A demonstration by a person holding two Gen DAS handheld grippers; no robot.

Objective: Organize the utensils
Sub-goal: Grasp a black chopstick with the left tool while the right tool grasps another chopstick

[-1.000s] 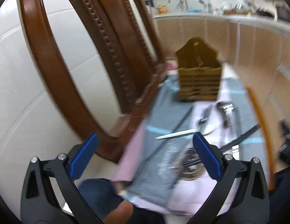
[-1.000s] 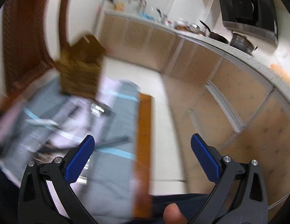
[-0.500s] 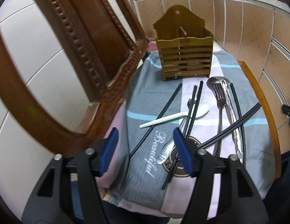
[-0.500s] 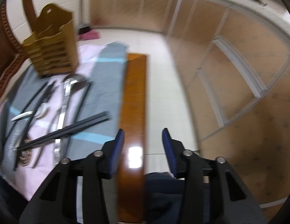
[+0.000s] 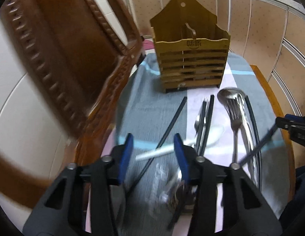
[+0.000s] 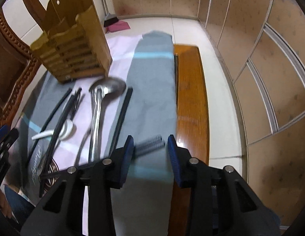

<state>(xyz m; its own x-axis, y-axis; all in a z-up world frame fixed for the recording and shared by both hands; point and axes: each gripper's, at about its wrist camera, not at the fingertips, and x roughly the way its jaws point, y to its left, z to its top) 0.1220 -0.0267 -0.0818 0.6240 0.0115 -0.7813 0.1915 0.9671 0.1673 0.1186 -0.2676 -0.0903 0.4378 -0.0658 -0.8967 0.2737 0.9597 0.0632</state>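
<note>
Item 1, left gripper (image 5: 154,144): hovering low over the near end of the cloth (image 5: 150,106), jaws standing apart with nothing between the blue pads. A single black chopstick (image 5: 172,123) is running diagonally through the gap from 6 toward 12 o'clock, and the handle of a white spoon (image 5: 158,153) is crossing beneath it; both are lying on the cloth, not gripped.

Item 2, right gripper (image 6: 150,147): jaws standing apart, empty, hanging over the grey stripe of the cloth beside the wooden table edge (image 6: 191,98). The end of a pair of black chopsticks (image 6: 150,144) is lying between the pads, blurred, so contact cannot be told.

Item 3, wooden utensil holder (image 5: 188,59): standing upright at the far end of the cloth, at 12 o'clock from the left gripper and 10 o'clock from the right.

Item 4, loose utensils: a steel ladle (image 6: 101,102) and a fork (image 5: 235,122) are lying side by side, touching, bowl and tines toward the holder, at 1 o'clock from the left gripper and 10 o'clock from the right. Further black chopsticks (image 6: 121,118) are lying just beside them.

Item 5, carved wooden chair (image 5: 73,63): standing at 10 o'clock from the left gripper, against the cloth's edge.
</note>
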